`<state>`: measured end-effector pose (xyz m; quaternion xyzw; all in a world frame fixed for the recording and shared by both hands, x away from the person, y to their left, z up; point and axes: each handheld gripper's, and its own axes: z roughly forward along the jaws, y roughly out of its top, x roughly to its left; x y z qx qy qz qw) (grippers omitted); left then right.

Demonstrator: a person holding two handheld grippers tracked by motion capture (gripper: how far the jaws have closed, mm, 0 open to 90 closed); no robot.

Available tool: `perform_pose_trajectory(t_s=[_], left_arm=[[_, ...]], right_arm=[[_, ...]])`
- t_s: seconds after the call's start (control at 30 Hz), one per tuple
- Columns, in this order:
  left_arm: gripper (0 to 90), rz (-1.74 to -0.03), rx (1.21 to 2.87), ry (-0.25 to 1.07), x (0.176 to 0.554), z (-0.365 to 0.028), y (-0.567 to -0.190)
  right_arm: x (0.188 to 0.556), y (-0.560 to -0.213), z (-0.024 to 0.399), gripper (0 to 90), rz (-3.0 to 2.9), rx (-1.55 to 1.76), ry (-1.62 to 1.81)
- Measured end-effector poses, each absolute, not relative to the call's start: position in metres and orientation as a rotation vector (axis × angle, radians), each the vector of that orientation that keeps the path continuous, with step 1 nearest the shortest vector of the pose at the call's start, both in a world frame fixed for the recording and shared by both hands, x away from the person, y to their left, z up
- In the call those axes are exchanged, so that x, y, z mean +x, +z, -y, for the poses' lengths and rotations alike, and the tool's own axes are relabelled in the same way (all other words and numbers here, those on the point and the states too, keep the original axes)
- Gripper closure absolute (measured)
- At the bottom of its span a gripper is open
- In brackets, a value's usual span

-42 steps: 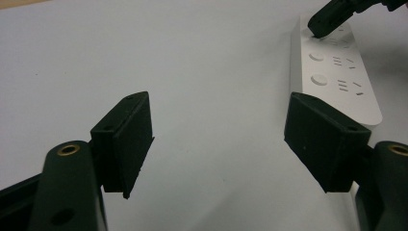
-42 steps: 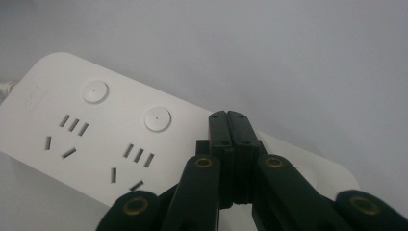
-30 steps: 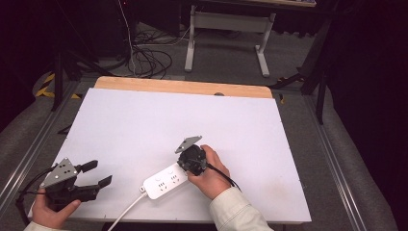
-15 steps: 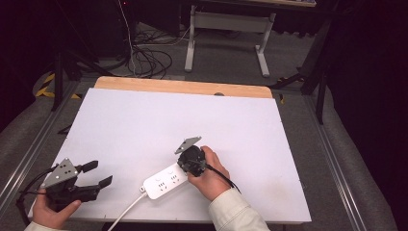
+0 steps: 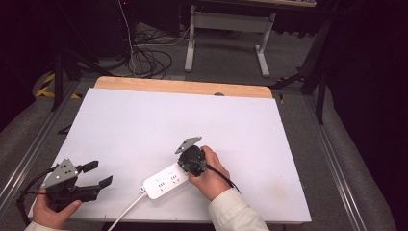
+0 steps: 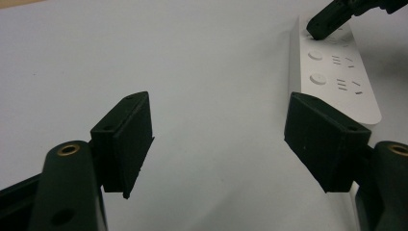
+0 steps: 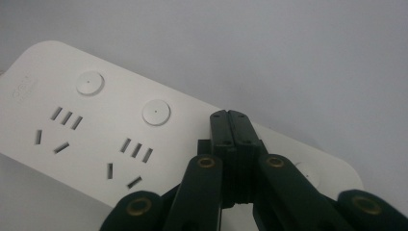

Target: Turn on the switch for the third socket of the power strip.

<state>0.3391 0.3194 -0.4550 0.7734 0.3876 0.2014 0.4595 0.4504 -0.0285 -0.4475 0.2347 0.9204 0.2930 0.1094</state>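
**Right gripper tip on power strip, left idle**

Nothing much has moved since the earlier frames: both hands sit where they were, right gripper over the strip, left one parked at the near-left corner.

White plastic power strip with round buttons and slotted outlets [image 5: 166, 181] lies flat on the white tabletop board [image 5: 144, 125], near the front edge, slightly angled, its white cord [image 5: 126, 214] trailing off toward the person. Right gripper view shows at least three round buttons along one side, two uncovered, the third mostly hidden under the jaws.

Black two-jaw right gripper [image 7: 229, 122] has its jaws pressed together, nothing between them, tip resting on or just above the strip's top face beside that third button. Contact itself can't be confirmed. Left gripper view catches the same tip down at the strip's far end.

Black two-jaw left gripper [image 6: 219, 139] hangs over bare board with jaws wide apart, empty, strip just beside its right jaw.

Risks, as a guess: if a button press is intended, the tip looks off-centre, so it could slide off the button. Nothing pins the strip down, so a sideways push could skate it across the smooth board or twist it on its cord. Left gripper is near enough to brace it.
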Motion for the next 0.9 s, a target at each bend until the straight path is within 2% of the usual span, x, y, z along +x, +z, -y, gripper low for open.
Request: perform_pose_trajectory(t_s=[0.43, 0.67, 0.9], left_arm=[[26.1, -0.957, 1.905, 0.498, 0.34, -0.32, -0.455], [26.1, -0.963, 1.907, 0.499, 0.341, -0.32, -0.456], [26.1, -0.961, 1.903, 0.501, 0.34, -0.321, -0.455]], right_arm=[[0.447, -0.445, 0.026, 90.0, -2.681, 0.652, 0.816], [0.441, -0.417, 0.04, 90.0, -2.606, 0.628, 1.034], [0.437, -0.401, 0.043, 90.0, -2.579, 0.604, 1.098]])
